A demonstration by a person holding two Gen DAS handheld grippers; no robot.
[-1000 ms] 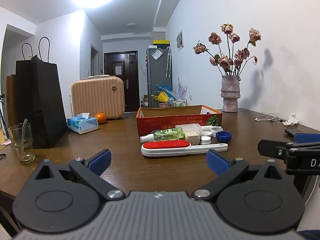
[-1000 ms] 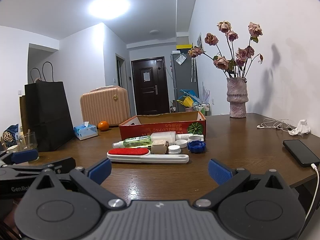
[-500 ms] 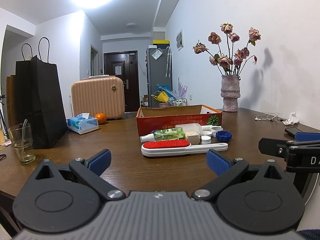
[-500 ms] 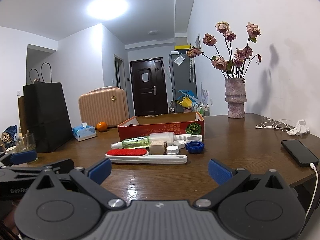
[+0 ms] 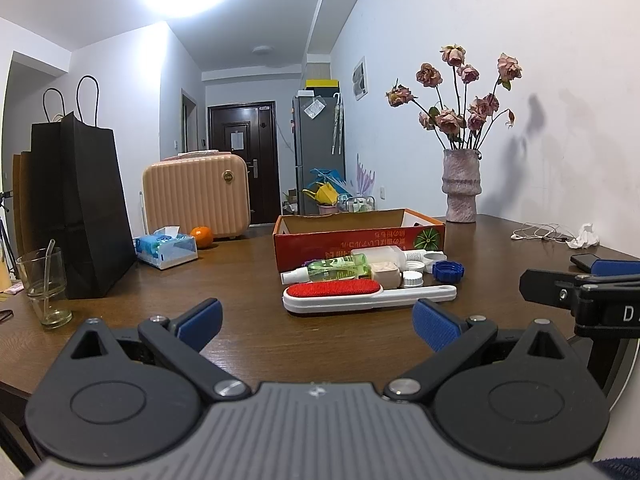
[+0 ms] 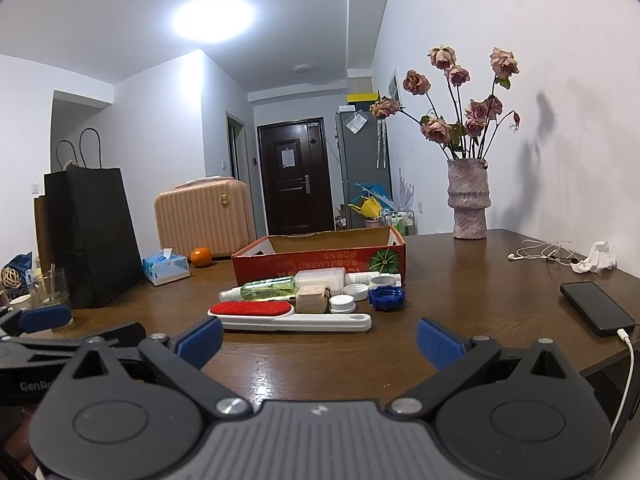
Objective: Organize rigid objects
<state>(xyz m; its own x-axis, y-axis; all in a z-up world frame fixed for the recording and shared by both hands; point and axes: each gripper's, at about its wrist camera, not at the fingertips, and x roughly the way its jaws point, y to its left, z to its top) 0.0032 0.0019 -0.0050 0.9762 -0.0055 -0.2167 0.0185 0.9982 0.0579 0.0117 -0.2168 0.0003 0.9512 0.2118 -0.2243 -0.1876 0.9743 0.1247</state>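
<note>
Now | both claws [image 5: 316, 322] [image 6: 319, 342] spread, empty | box [image 6: 320, 266] contents hidden

Left claw [image 5: 316, 322] and right claw [image 6: 319, 338] side by side, both spread wide, empty.

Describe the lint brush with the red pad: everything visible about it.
The lint brush lies flat on the wooden table, nearest of the clutter before the red cardboard box. Its body looks like white plastic, with an oval red fabric pad at its left end and a slim handle running right, ending in a small hole. Neither tool touches it; whether the items behind touch it is unclear.
</note>
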